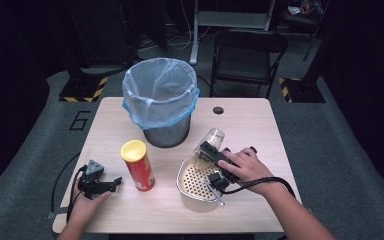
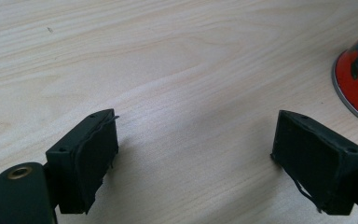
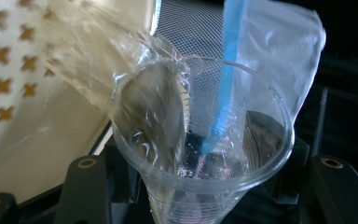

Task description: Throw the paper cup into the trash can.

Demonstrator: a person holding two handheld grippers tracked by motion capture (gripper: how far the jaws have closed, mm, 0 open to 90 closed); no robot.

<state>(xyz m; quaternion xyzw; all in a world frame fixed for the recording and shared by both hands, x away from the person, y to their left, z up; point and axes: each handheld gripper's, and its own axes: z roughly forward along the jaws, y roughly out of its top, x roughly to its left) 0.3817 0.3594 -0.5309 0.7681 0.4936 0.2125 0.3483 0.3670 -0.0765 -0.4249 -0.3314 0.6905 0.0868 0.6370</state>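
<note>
The left gripper (image 1: 111,184) lies low on the table (image 1: 250,120) with its jaws spread wide and nothing between them, the red chip can (image 1: 138,165) standing just beside it. The right gripper (image 1: 209,149) has its jaws closed around a clear plastic cup (image 3: 200,154), apparently near the rim, tipped over the far edge of the cream perforated basket (image 1: 192,180). The right hand (image 1: 247,165) reaches forward over the basket, towards the lined mesh bin (image 1: 161,100).
</note>
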